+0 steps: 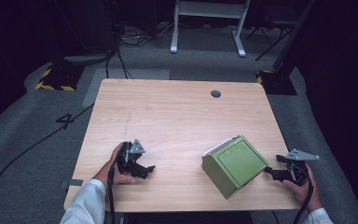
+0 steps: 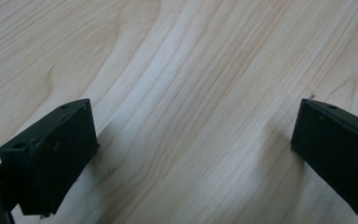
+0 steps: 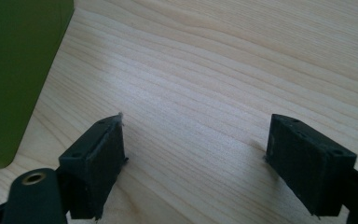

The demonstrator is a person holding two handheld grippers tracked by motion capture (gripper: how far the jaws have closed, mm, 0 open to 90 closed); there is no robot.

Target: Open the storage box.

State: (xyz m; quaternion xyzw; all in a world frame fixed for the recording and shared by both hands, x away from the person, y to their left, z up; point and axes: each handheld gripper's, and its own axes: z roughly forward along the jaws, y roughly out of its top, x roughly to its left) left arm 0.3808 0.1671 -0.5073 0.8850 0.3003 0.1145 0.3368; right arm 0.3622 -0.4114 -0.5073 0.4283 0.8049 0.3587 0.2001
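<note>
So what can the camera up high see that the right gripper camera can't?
The high view alone takes in the whole wooden table, the left gripper held in a hand, the grey carpet with its cables, and the green box's lighter green top panel. The right gripper view alone gives a close look along the right gripper, jaws wide apart with bare wood grain between them. Both share the green box, which appears as a flat green wall at the left of the right gripper view, and the tabletop.
</note>
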